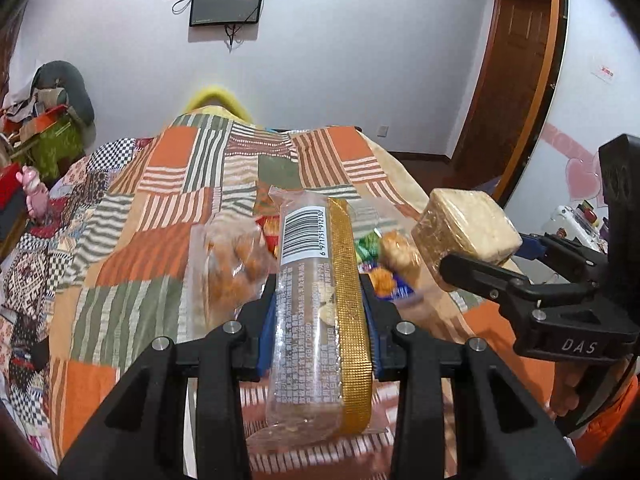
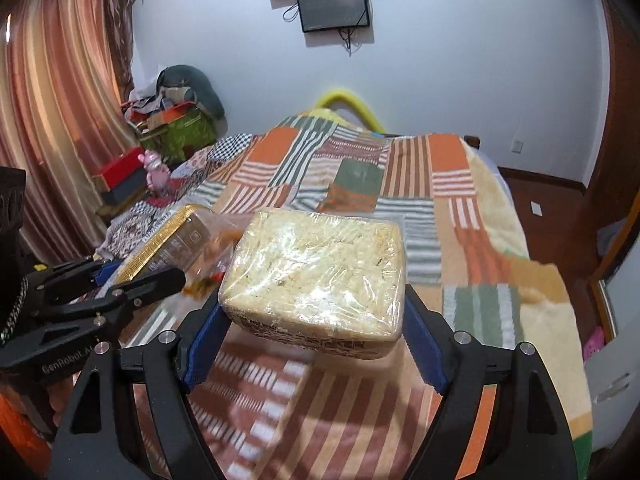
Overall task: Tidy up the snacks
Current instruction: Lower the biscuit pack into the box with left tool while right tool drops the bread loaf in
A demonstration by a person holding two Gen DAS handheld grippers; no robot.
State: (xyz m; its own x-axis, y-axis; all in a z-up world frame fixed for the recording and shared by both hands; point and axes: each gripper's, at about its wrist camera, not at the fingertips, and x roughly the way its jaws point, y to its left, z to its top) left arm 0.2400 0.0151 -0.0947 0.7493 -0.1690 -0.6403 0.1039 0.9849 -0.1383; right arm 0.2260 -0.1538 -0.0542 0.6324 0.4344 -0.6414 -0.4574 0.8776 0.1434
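Left wrist view shows my left gripper (image 1: 318,316) clamping a slick barcoded packet (image 1: 316,312); it may slide out. My right gripper (image 2: 316,320) pinches the wrapped block (image 2: 320,272) only at its near end, so it could tip onto the bed (image 2: 420,208).

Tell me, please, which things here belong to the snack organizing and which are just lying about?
Job: gold-edged packet in left gripper; wrapped block in right gripper; loose snack bags on bed.
Lying about: pink toy, red box, wall screen.

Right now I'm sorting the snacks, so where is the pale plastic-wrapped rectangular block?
The pale plastic-wrapped block is clamped in the right gripper, held above the patchwork blanket, right of the left gripper's gold-edged clear packet.
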